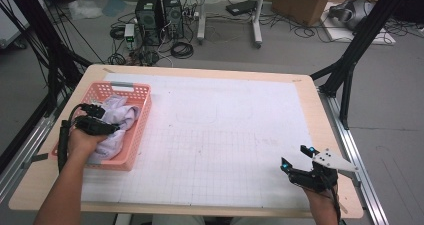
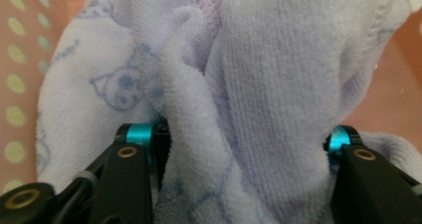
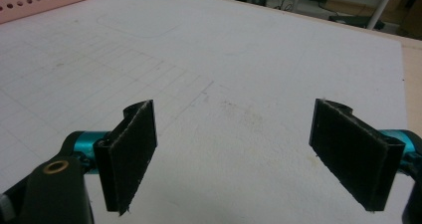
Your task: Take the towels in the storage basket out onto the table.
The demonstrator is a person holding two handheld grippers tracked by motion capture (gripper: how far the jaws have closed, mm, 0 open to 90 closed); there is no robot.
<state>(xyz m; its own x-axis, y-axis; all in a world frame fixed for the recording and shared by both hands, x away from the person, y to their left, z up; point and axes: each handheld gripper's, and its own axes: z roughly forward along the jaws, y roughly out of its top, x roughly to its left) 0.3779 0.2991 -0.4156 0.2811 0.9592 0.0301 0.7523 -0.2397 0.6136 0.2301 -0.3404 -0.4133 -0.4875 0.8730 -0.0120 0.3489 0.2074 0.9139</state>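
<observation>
The left hand-held gripper is clenched on a bunched lilac towel inside the pink basket. The right hand-held gripper, well apart from the basket, hovers released over the desk.

Left gripper reaches forward, jaws half closed with pads pressing inward. Right gripper hovers low at the near right, jaws wide apart.
</observation>
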